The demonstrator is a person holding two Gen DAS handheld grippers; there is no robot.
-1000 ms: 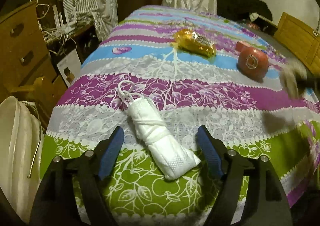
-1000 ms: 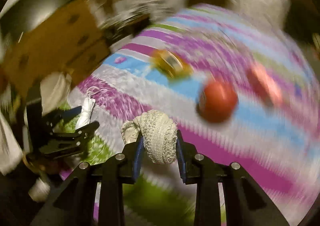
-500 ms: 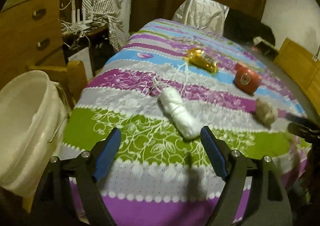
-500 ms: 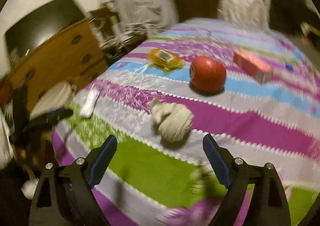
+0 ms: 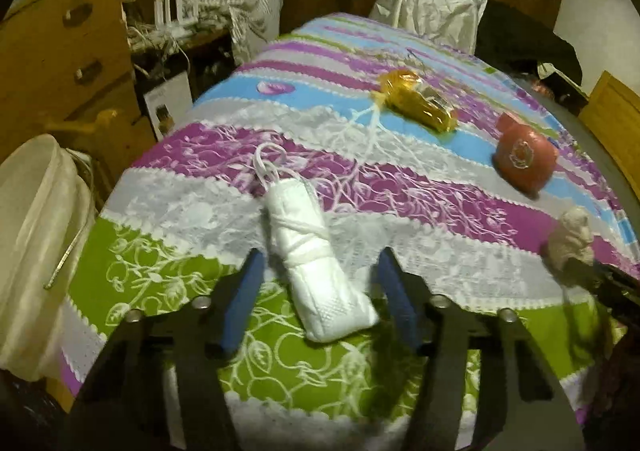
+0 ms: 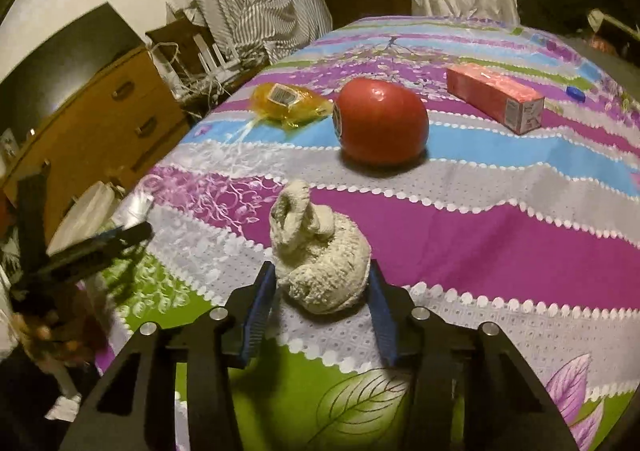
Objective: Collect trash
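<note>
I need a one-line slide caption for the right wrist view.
Right gripper closing around a knotted beige cloth on the striped bedspread.

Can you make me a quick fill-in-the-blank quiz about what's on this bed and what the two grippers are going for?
1. The left gripper straddles a rolled white ____.
2. The knitted beige bundle sits between the ____ gripper's fingers.
3. The red round object lies between the yellow wrapper and the ____ carton.
4. A white ____ stands left of the bed.

Missing words: mask; right; pink; bucket
</note>
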